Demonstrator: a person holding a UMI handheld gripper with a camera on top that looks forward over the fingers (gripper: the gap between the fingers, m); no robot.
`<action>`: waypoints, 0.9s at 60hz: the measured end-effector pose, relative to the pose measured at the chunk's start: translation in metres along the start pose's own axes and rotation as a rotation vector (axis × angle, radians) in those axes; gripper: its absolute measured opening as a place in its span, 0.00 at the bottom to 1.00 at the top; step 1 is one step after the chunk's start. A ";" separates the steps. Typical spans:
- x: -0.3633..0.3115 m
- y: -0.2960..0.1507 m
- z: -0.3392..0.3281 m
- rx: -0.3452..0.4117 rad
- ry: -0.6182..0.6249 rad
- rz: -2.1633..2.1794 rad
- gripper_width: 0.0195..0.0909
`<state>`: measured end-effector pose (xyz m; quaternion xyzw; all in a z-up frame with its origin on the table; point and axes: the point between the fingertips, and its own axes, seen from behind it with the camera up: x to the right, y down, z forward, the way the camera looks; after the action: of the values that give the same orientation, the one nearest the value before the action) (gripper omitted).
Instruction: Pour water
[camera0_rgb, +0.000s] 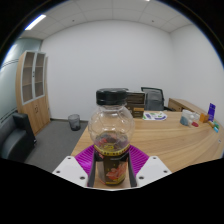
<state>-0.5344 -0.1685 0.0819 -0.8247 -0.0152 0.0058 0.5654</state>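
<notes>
A clear plastic bottle (111, 135) with a black cap and a dark label with yellow and red print stands upright between my gripper (111, 172) fingers. Both purple pads (84, 158) press against its sides at label height, so the gripper is shut on it. The bottle is lifted above the wooden table (170, 135), which lies beyond and to the right. The upper part of the bottle looks see-through; I cannot tell how much liquid it holds.
A black office chair (153, 97) stands behind the table. Small items, one purple (211, 113), sit on the table's far right. A wooden cabinet (34, 88) stands against the left wall, a black seat (14, 135) near it, and a grey bin (74, 121) on the floor.
</notes>
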 end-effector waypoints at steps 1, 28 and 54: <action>-0.001 -0.001 0.000 0.006 -0.007 -0.006 0.39; 0.034 -0.114 -0.007 0.086 -0.142 0.129 0.23; 0.259 -0.297 0.106 0.157 -0.524 1.250 0.23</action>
<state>-0.2836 0.0453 0.3231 -0.6063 0.3282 0.5319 0.4917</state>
